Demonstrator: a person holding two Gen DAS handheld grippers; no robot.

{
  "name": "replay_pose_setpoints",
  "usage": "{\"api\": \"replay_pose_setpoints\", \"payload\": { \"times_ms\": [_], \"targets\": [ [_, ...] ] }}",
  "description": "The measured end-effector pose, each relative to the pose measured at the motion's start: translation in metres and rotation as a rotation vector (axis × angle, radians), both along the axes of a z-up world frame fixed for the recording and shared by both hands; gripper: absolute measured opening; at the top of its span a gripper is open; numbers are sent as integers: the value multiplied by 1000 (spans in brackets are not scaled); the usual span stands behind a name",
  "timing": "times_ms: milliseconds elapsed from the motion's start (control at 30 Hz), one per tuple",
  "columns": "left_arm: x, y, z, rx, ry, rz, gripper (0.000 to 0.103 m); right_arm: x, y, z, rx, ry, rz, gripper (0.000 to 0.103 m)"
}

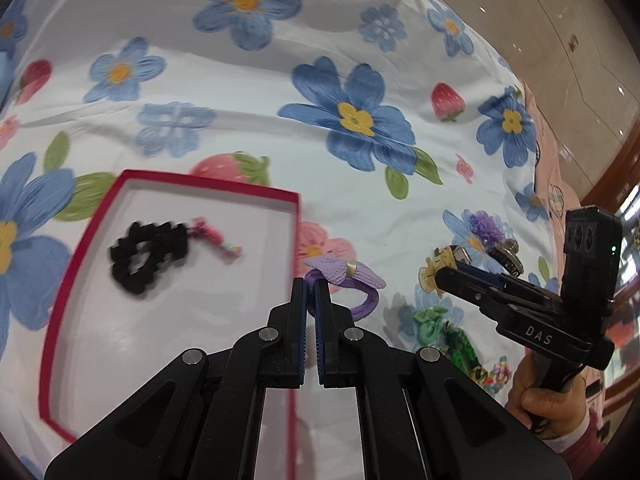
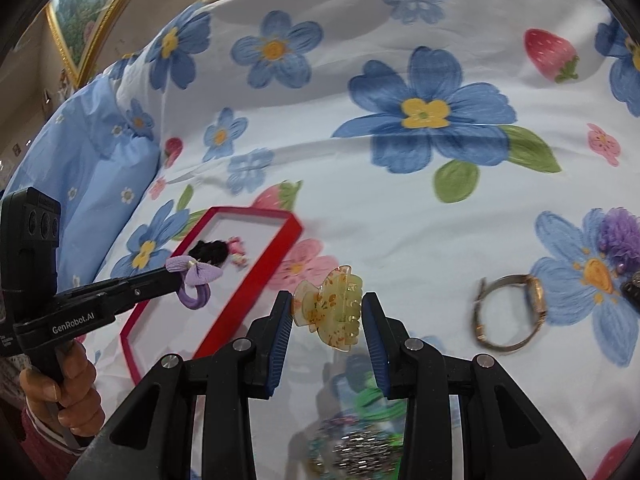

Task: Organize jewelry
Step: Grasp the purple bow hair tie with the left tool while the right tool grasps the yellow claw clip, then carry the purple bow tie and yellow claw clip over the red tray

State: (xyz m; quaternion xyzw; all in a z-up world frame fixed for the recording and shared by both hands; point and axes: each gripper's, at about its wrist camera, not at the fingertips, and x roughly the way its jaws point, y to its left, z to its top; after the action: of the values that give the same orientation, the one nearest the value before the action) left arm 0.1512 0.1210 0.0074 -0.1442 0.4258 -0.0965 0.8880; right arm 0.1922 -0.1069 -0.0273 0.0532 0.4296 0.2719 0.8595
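My left gripper (image 1: 310,285) is shut on the band of a purple hair tie with a bow (image 1: 348,276), held just above the right rim of a red-edged white tray (image 1: 212,184). A black scrunchie (image 1: 148,256) and a small pink piece (image 1: 216,236) lie in the tray. My right gripper (image 2: 326,312) is shut on a yellow-green speckled claw clip (image 2: 332,308), lifted off the bedspread to the right of the tray (image 2: 240,300). In the right wrist view the left gripper (image 2: 176,276) and its hair tie (image 2: 196,284) hang over the tray.
A gold wristwatch (image 2: 508,312) and a fluffy purple scrunchie (image 2: 620,236) lie on the flowered bedspread to the right. Green ties (image 2: 372,404) and beaded pieces sit below the right gripper. A blue pillow (image 2: 80,168) lies left of the tray. A hand (image 2: 68,384) grips each handle.
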Motion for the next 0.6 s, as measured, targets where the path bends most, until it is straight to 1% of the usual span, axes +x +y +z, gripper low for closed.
{"api": "replay_pose_setpoints", "payload": {
  "times_ms": [333, 600],
  "targets": [
    [-27, 45, -2, -21, 0, 89, 3, -20, 43, 5, 8, -9, 79, 36],
    [-34, 71, -8, -23, 5, 139, 3, -23, 80, 6, 9, -8, 142, 36]
  ]
}}
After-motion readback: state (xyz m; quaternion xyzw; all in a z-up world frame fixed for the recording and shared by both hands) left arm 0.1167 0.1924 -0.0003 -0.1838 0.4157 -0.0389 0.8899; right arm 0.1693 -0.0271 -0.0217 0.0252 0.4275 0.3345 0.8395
